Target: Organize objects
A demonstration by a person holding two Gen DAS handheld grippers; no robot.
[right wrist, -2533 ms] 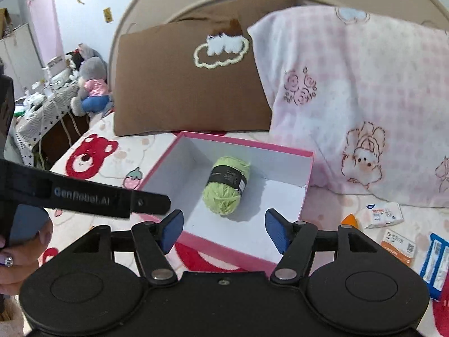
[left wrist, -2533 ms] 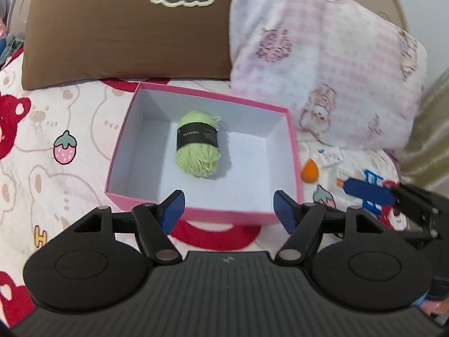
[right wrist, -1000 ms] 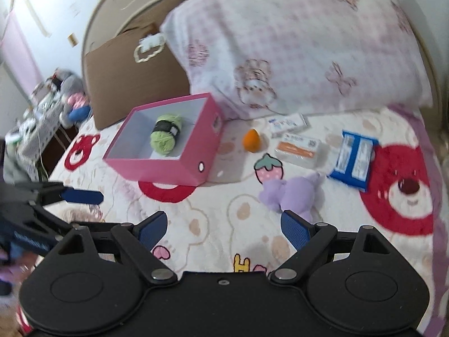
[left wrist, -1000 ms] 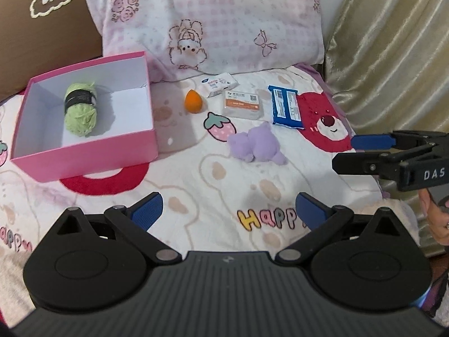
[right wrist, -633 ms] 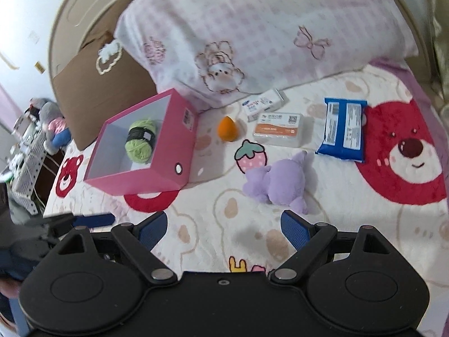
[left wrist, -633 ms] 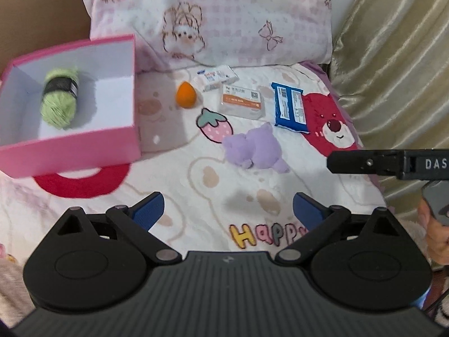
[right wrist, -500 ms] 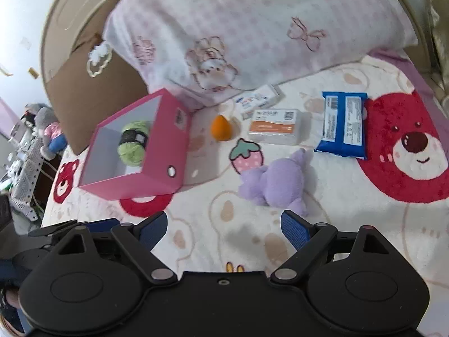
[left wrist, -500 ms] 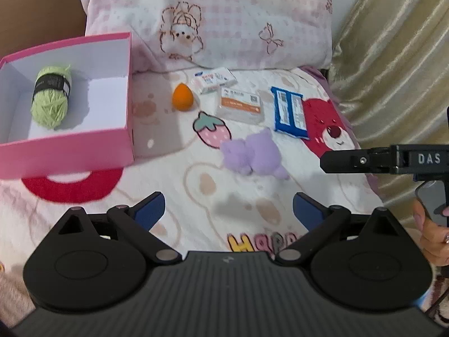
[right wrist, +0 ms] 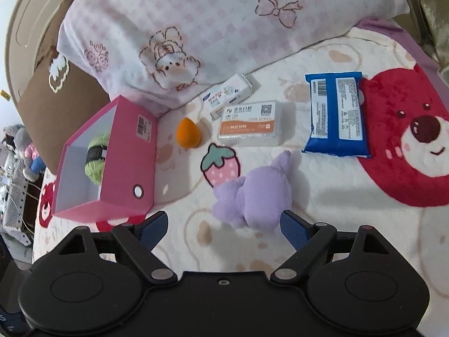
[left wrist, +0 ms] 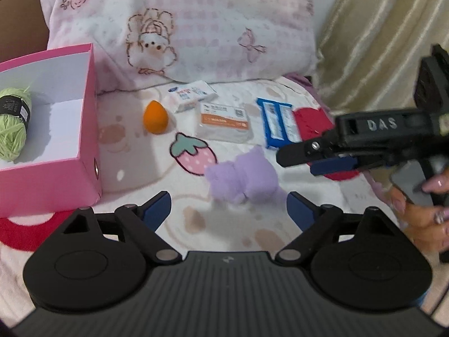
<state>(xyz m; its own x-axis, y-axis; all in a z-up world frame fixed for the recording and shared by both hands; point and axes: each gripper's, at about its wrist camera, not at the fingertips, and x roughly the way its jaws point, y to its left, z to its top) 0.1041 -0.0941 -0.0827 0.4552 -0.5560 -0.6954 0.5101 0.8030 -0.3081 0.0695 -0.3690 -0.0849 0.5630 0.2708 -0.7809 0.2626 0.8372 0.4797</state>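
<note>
A purple plush toy point(left wrist: 242, 179) point(right wrist: 255, 193) lies on the bear-print blanket, just ahead of both grippers. My left gripper point(left wrist: 228, 203) is wide and its jaws are closing, with only the plush's near edge between the fingertips and no pad touching it. My right gripper point(right wrist: 222, 221) stands open, its right fingertip close beside the plush. In the left wrist view the right gripper point(left wrist: 303, 160) reaches in from the right. The pink box point(left wrist: 56, 182) point(right wrist: 132, 165) at left holds a green yarn ball point(left wrist: 12, 129) point(right wrist: 96, 157).
Behind the plush lie an orange egg-shaped sponge point(right wrist: 188, 132), a small white carton point(right wrist: 230, 94), a clear case with an orange label point(right wrist: 249, 125) and a blue packet point(right wrist: 336, 115). A pink check pillow point(right wrist: 196, 22) backs them. A curtain point(left wrist: 378, 42) hangs right; a person's hand point(left wrist: 421, 210) holds the right gripper.
Both views have sunk and drawn closer to the purple plush. The right gripper has swung further into the left wrist view. The left jaws have narrowed a little.
</note>
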